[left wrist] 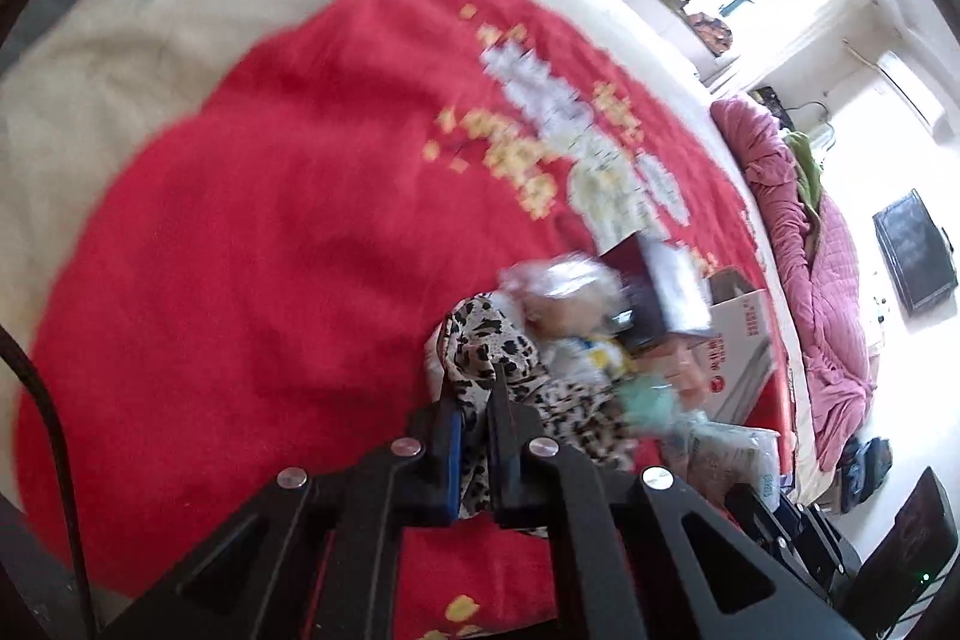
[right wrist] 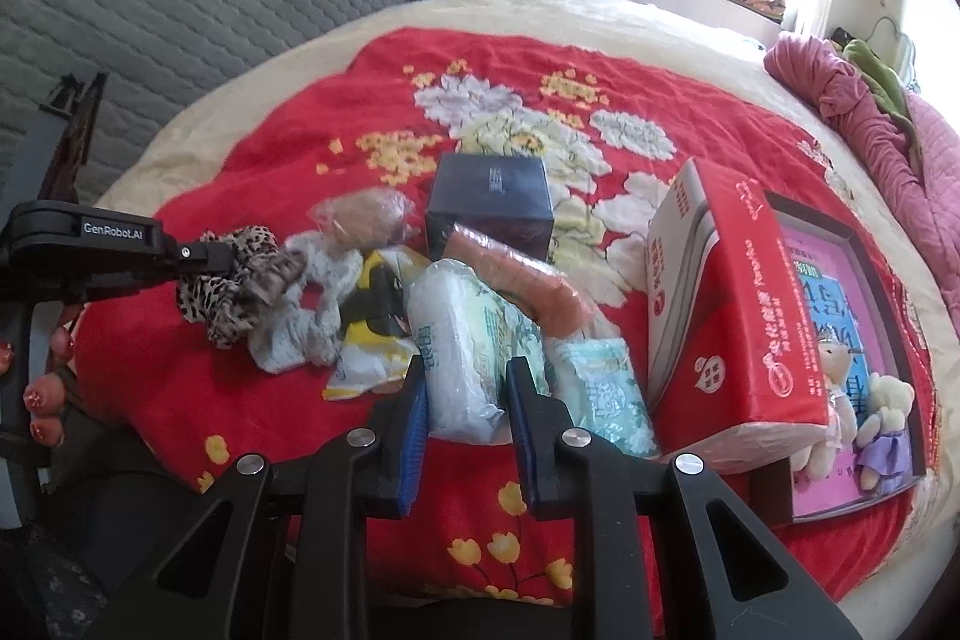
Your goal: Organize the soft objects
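The red flowered blanket (right wrist: 252,142) is my work surface, spread over the cream bedcover with the whole heap crowded on its near right part. Biggest of the hard things is the red-and-white carton (right wrist: 714,316), tipped up on edge at the right; it leans over the pink-lidded box (right wrist: 840,340) with two small plush dolls (right wrist: 864,400) at its near end. I take it that this walls off my right side, so anything I lift has to come up and toward me or go left. Farther back stands the dark blue box (right wrist: 489,205), well clear of my tongs.

My right gripper (right wrist: 467,394) is pinching the near end of the white wrapped pack (right wrist: 462,352), pads pressed on both flanks, an end-on hold that should draw it out of the pile. The teal-patterned packet (right wrist: 606,394) lies just beside it on the right, and the orange wrapped roll (right wrist: 516,274) rests against its far end; either may drag along.

My left gripper (left wrist: 474,412) is nipped tight on the leopard scrunchie (left wrist: 504,358), at the pile's left edge. The white scrunchie (right wrist: 306,304) touches it and may well snag, I judge.
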Available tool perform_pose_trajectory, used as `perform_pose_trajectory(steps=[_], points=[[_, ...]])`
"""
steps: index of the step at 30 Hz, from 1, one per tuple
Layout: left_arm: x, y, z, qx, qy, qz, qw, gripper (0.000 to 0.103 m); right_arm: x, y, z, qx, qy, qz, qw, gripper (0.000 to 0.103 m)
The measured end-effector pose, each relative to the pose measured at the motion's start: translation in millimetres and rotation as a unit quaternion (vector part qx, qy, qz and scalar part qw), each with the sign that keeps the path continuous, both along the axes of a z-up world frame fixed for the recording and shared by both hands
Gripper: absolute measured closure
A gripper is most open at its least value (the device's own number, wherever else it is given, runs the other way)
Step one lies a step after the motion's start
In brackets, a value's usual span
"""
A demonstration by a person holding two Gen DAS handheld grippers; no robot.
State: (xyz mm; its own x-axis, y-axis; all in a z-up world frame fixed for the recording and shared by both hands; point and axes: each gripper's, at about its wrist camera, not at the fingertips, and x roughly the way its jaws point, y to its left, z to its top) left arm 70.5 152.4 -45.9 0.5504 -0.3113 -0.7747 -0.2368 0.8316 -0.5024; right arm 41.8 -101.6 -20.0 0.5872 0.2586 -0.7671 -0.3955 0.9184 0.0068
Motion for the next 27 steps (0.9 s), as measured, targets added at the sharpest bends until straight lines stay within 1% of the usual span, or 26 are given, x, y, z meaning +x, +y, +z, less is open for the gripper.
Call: perform_pose_trajectory(steps=[3,5,10,18,27], points=[[-4.8,-7.7,25.0,0.019,-0.022,-0.008,0.9996,0.097,-3.1,-6.9,10.9,0.022,-0.007,-0.002,1.0,0.078],[-8.4,-12.4,37.8,0.022,-0.035,-0.014,0.9991,0.097,-5.4,-12.8,20.5,0.042,-0.014,-0.005,0.999,0.078],[-10.1,-36.8,66.6,0.04,-0.06,-0.034,0.9968,0.097,-9.1,-27.2,43.3,0.061,-0.037,-0.021,0.997,0.078],[-12.0,-85.3,97.2,0.064,-0.087,-0.074,0.9914,0.097,-17.8,-54.1,73.0,0.079,-0.069,-0.049,0.993,0.078],[-14.9,-132.2,120.5,0.088,-0.106,-0.113,0.984,0.097,-26.8,-89.7,99.6,0.09,-0.101,-0.088,0.987,0.078]])
